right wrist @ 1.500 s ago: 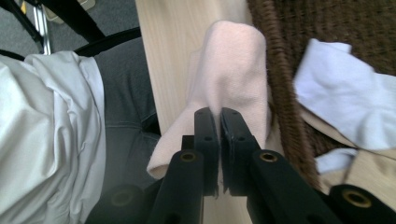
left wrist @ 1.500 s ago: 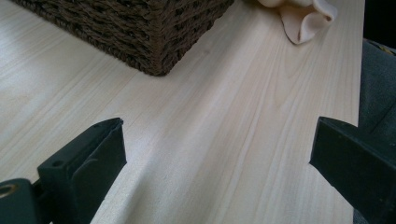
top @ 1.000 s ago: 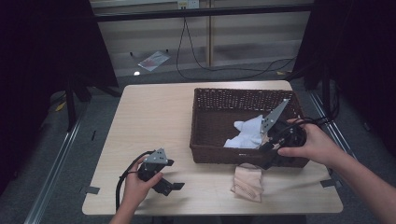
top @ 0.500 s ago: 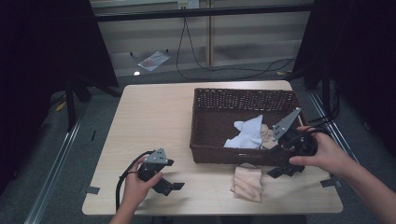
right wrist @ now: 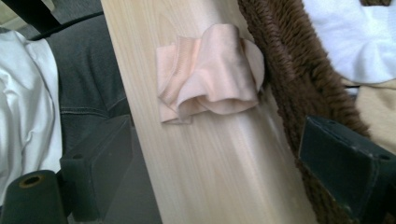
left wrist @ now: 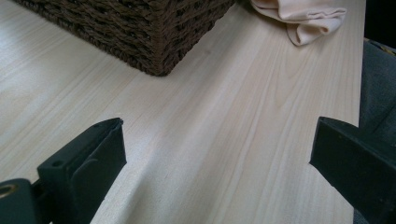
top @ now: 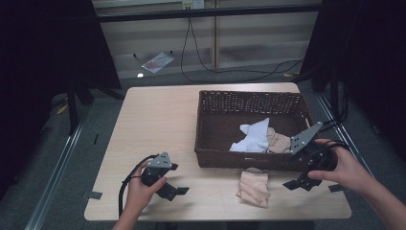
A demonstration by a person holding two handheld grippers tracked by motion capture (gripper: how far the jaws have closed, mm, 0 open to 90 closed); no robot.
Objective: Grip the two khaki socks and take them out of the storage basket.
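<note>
While we are bringing the right gripper [top: 298,183] down to the near edge of the table [top: 158,124], its jaws have just been opening and are now standing wide apart with nothing between them. We are aiming at the peach cloth [top: 253,187], which is lying crumpled on the bare wood just outside the near wall of the wicker basket [top: 249,101], touching or nearly touching that wall. In the right gripper view the peach cloth [right wrist: 208,72] is sitting straight ahead of the jaws, along the line they are pointing, with the basket wall running close beside it on one side and the table edge on the other. Its longer side seems to be running along the basket wall, so we are judging that the jaws need to close across its shorter width. We are holding the left gripper [top: 178,190] low over the table's near left part, its jaws also spread and empty; it is lying well apart from the cloth, so the right hand [top: 345,167] is clearly the nearer one. A white cloth [top: 254,136] is lying inside the basket.
</note>
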